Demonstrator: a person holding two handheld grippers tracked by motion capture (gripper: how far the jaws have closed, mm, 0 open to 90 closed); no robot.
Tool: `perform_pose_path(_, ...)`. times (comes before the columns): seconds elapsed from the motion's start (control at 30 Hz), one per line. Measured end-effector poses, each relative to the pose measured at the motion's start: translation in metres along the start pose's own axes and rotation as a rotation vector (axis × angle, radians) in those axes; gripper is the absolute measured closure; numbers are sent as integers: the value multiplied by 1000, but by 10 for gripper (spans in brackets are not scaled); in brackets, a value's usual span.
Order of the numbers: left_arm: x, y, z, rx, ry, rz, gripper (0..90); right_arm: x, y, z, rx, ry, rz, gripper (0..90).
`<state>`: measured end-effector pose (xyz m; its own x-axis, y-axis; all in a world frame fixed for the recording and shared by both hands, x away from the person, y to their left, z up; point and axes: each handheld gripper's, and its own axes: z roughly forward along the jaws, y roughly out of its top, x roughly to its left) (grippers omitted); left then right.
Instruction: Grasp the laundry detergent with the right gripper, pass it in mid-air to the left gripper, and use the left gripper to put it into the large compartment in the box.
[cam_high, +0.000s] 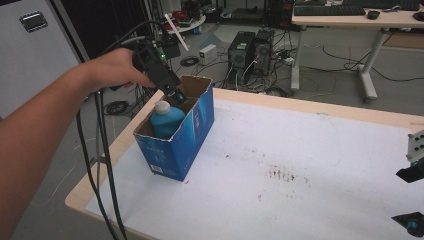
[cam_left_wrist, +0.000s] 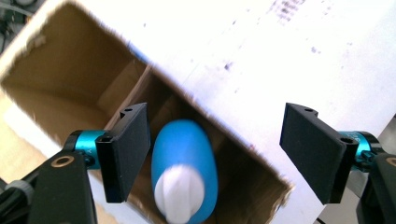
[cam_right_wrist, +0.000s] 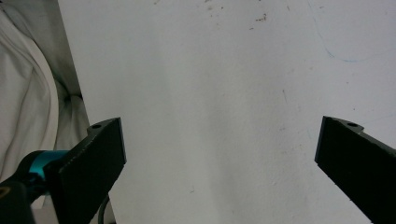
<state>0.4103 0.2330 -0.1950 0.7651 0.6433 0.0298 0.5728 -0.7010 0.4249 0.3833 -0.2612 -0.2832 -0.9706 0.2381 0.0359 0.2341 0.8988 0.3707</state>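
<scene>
A blue cardboard box (cam_high: 186, 139) stands open-topped near the table's left edge. Inside it a blue bottle with a white cap (cam_high: 166, 119) stands upright. My left gripper (cam_high: 178, 95), held by a hand coming in from the left, hangs just above the box's opening and points down into it. In the left gripper view its jaws are apart, with the bottle (cam_left_wrist: 186, 161) below and close to the left pad (cam_left_wrist: 128, 154), which does not press on it. The box's brown inside (cam_left_wrist: 56, 84) is bare beyond the bottle. My right gripper (cam_high: 411, 197) sits at the right edge, open (cam_right_wrist: 224, 123) over bare white sheet.
A white sheet (cam_high: 300, 160) with dark stains covers the wooden table. Black cables (cam_high: 102, 165) hang from the left gripper past the table's left edge. Computer towers (cam_high: 250, 50), loose wires and a desk (cam_high: 350, 20) stand on the floor behind. White cloth (cam_right_wrist: 28, 93) lies beside the right gripper.
</scene>
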Motion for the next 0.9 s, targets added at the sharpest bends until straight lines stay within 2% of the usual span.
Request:
perform_pose_path(0.07,0,0,0,0,0,0,244,0,-1,0,-1,-1,2,12)
perform_pose_path(0.13,-10,17,-4,-54,12,47,244,1,-2,-2,-3,-3,7,12)
perform_pose_path(0.17,-12,21,-4,-63,12,55,244,1,-2,-2,-3,-2,5,12)
perform_pose_path(0.3,-16,29,-4,-67,13,69,245,1,-3,-3,-6,-8,9,12)
perform_pose_path(0.33,-20,37,-3,-66,18,75,245,1,-3,-3,-5,-6,9,12)
perform_pose_path(0.43,-27,50,-3,-64,24,107,244,1,-4,-4,-6,-7,17,12)
perform_pose_path(0.53,-30,57,-1,-70,20,103,244,1,-4,-4,-7,-10,18,12)
perform_pose_path(0.57,-36,66,3,-65,12,111,244,1,-5,-5,-10,-14,19,12)
perform_pose_path(0.63,-41,72,7,-69,-16,143,244,1,-5,-5,-11,-15,20,12)
perform_pose_path(0.73,-45,77,11,-65,-25,151,224,1,-6,-5,-13,-19,23,12)
perform_pose_path(0.77,-45,77,11,-65,-25,151,132,1,-6,-5,-13,-19,23,12)
perform_pose_path(0.8,-50,82,16,-64,-39,168,115,1,-6,-6,-16,-21,22,12)
perform_pose_path(0.9,-55,87,20,-68,-58,175,99,2,-6,-5,-18,-20,22,12)
